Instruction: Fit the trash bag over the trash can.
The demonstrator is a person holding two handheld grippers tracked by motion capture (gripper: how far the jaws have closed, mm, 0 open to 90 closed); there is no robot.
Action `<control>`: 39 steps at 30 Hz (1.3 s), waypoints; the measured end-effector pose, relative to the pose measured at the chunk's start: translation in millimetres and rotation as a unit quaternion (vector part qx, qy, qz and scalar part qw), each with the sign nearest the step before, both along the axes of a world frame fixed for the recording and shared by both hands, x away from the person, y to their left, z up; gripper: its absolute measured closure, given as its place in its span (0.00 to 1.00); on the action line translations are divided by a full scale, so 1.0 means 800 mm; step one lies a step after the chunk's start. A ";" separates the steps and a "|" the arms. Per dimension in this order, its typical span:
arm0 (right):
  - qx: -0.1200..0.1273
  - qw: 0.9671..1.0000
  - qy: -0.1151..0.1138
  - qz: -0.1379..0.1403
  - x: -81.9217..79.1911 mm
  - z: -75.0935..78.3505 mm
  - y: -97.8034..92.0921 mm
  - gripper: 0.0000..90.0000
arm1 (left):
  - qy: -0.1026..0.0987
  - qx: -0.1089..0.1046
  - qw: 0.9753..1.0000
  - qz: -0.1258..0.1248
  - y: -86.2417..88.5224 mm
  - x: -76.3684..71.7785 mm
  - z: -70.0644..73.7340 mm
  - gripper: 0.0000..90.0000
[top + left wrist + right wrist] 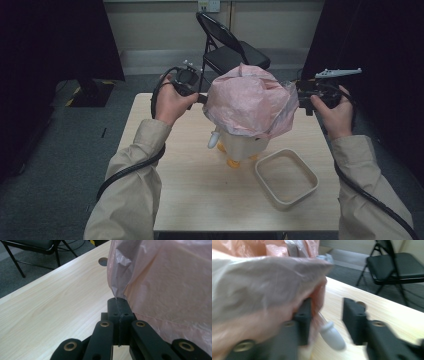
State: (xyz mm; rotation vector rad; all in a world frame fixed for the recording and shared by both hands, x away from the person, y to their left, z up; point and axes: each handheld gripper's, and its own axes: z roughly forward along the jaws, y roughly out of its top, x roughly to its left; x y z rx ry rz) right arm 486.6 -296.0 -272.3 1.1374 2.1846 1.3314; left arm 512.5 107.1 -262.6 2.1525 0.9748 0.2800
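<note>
— What sits around the work on the desk (200,200)?

— A shallow beige tray (286,177) lies near the front right corner, just beside the toy. Behind the desk stands a black folding chair (231,47) on the grey floor, and dark curtains hang on both sides.

— And the thing in hand?

— A pink plastic bag (250,102) is held up over the middle of the desk, draped over a white toy with orange feet (239,147) (a duck, by the look of it). The bag hides the toy's upper part; only its lower body, a white wing and the feet show beneath the hem.

— The left tongs?

— The left tongs (119,307) are pressed together on a pinched fold at the bag's edge, with no gap between the jaws.

— The right tongs?

— The right tongs (325,322) stand apart with a wide gap. The pink film lies against one jaw, the other jaw is bare, and the toy's white wing (332,335) shows between them (that view is blurred)
</note>
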 end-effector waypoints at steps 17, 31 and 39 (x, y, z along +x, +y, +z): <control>-0.051 0.992 -0.031 0.115 -0.067 0.047 -0.012 0.37 | -0.029 -0.003 1.000 0.000 -0.001 -0.028 0.019 1.00; -0.034 0.992 0.013 0.120 -0.035 0.022 -0.001 1.00 | -0.031 -0.007 0.999 0.009 0.009 -0.017 0.014 1.00; -0.037 0.992 -0.001 0.118 -0.030 0.008 -0.015 0.78 | -0.024 -0.022 0.999 -0.001 0.008 -0.014 0.013 1.00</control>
